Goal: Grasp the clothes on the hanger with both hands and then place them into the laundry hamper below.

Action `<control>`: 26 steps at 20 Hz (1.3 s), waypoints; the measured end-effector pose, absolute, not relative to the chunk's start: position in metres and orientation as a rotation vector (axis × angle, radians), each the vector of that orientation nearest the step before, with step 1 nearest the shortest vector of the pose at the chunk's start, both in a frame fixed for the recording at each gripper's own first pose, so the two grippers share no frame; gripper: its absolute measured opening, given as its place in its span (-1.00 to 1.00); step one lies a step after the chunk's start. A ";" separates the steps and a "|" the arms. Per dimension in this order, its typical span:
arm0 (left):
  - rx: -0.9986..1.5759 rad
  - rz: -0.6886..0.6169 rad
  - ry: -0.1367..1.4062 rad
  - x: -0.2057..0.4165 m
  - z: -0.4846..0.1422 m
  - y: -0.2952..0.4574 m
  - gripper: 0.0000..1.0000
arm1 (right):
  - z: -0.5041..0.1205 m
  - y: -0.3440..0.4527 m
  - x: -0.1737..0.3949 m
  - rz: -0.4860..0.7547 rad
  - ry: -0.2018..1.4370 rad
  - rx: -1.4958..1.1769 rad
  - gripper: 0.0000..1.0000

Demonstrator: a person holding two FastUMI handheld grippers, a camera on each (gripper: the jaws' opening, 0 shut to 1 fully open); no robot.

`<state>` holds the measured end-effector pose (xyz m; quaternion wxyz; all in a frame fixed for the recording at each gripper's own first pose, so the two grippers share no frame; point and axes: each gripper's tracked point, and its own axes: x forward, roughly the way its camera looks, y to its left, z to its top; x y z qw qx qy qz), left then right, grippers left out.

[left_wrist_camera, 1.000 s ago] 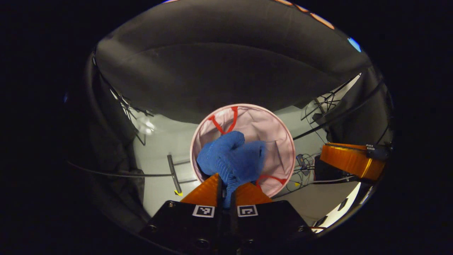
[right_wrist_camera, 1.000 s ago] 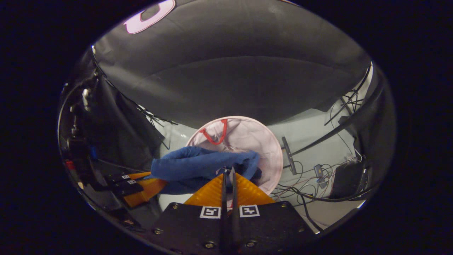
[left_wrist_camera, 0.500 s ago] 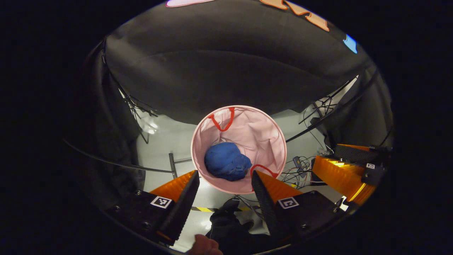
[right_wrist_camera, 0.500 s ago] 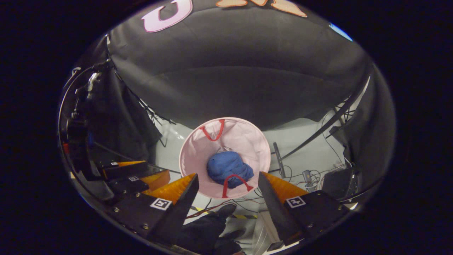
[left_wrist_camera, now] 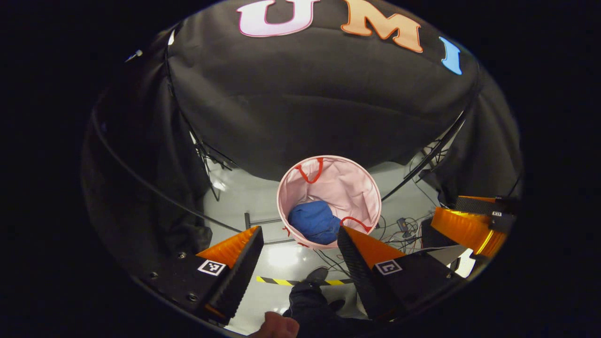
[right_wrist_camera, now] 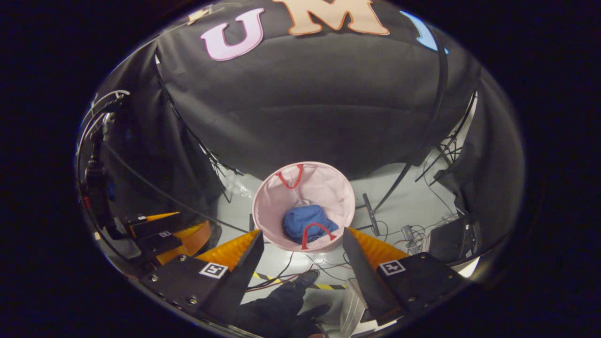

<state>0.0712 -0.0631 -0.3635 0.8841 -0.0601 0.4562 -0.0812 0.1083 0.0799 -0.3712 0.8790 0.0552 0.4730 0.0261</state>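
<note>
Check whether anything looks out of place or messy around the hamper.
Nothing stands out. The blue garment lies bunched inside the round pink fabric hamper, which stands upright on the pale floor. Loose cables trail beside it.

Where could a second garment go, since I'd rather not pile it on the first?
Inside the laundry hamper, the pink lining behind and beside the blue cloth, toward the far red handle, is bare. Floor right of the hamper is crowded with cables.
</note>
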 end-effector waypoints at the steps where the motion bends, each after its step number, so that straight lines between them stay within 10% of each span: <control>1: -0.132 -0.156 0.933 0.064 -0.356 -0.057 1.00 | -0.360 0.082 0.101 0.059 0.963 0.118 0.94; 26: -0.122 -0.083 0.393 0.044 -0.123 0.030 0.96 | -0.132 0.069 0.051 0.042 0.518 0.207 1.00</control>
